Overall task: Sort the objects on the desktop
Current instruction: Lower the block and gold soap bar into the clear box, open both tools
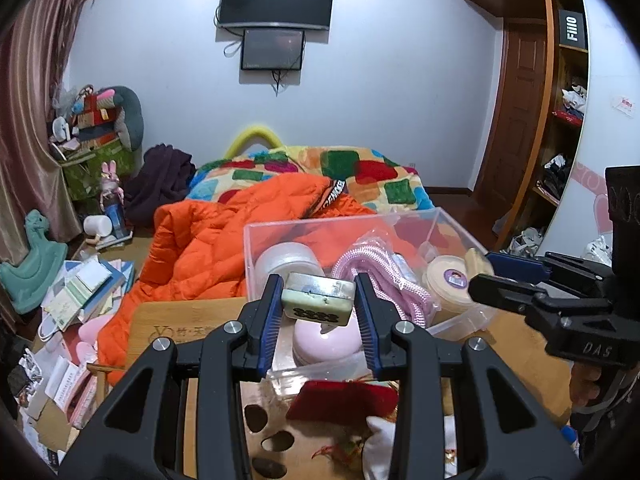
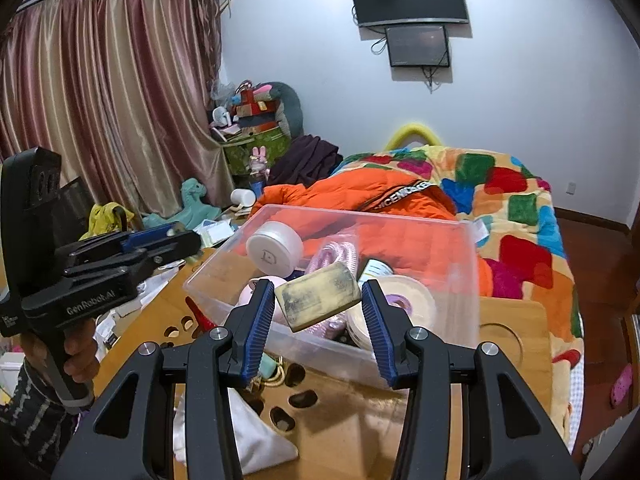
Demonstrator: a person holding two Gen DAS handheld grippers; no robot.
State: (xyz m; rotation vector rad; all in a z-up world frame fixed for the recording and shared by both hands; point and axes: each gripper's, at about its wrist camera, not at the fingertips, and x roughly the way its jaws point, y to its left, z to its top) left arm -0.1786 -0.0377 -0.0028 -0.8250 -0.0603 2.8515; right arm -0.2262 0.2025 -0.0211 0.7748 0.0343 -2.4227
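In the left wrist view my left gripper (image 1: 318,289) is shut on a pale green tile (image 1: 320,300) with a dark pattern on its near face. It hangs over the near wall of a clear plastic box (image 1: 256,236). My right gripper (image 1: 483,268) comes in from the right over the same box, with a beige block (image 1: 478,260) between its pads. In the right wrist view my right gripper (image 2: 316,293) is shut on that worn yellowish block (image 2: 318,300), which sits tilted above the clear box (image 2: 460,264). At the left of that view is my left gripper (image 2: 187,236).
The box holds a white round jar (image 2: 274,246), a pink cord (image 1: 372,268), a cream tape roll (image 2: 404,300) and a pink round case (image 1: 326,340). It stands on a wooden table (image 2: 512,332) with oval cut-outs. A red pouch (image 1: 344,398) and white cloth (image 2: 256,436) lie near me. Behind is a bed with an orange jacket (image 1: 200,248).
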